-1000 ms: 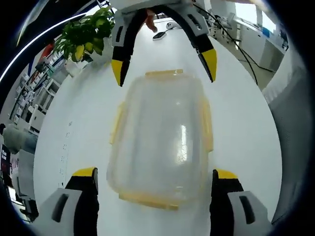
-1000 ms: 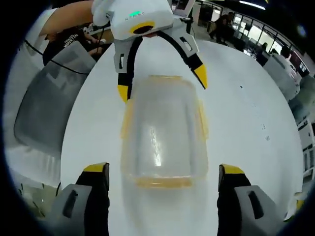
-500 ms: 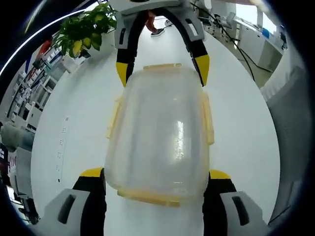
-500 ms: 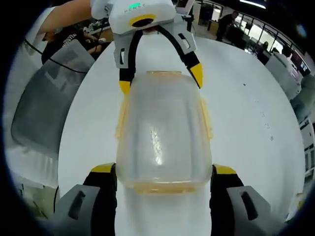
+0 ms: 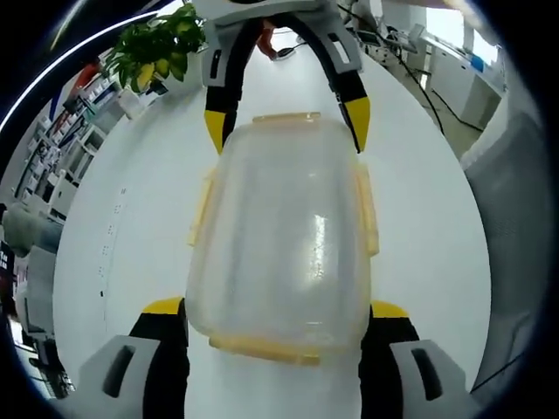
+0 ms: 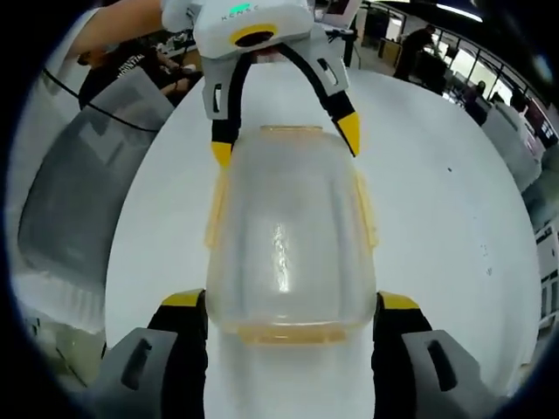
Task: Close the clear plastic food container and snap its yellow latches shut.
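A green plant [image 5: 153, 48] with some yellow leaves stands at the far edge of the round white table [image 5: 113, 236]. Shelves [image 5: 52, 148] full of small things are behind it. A black cable [image 5: 410, 74] runs across the far side of the table. In the right gripper view a grey chair [image 6: 83, 183] is beside the table, and a person's arm [image 6: 122, 22] reaches over it. More people are far back in the room, too small to tell much.

The clear plastic food container [image 5: 284, 236] sits in the middle of the table with its lid on top. Nothing seems to be inside it.

The left gripper [image 5: 272, 307] has its two yellow-tipped jaws on both sides of the near end of the container, right against it. The right gripper [image 6: 290, 301] does the same at the other end. Each gripper also shows at the top of the other's view, with its tips at the far corners. Both squeeze the container from opposite ends.

The yellow latches [image 5: 365, 209] on the long sides stick out a little. I cannot tell if they are snapped shut.
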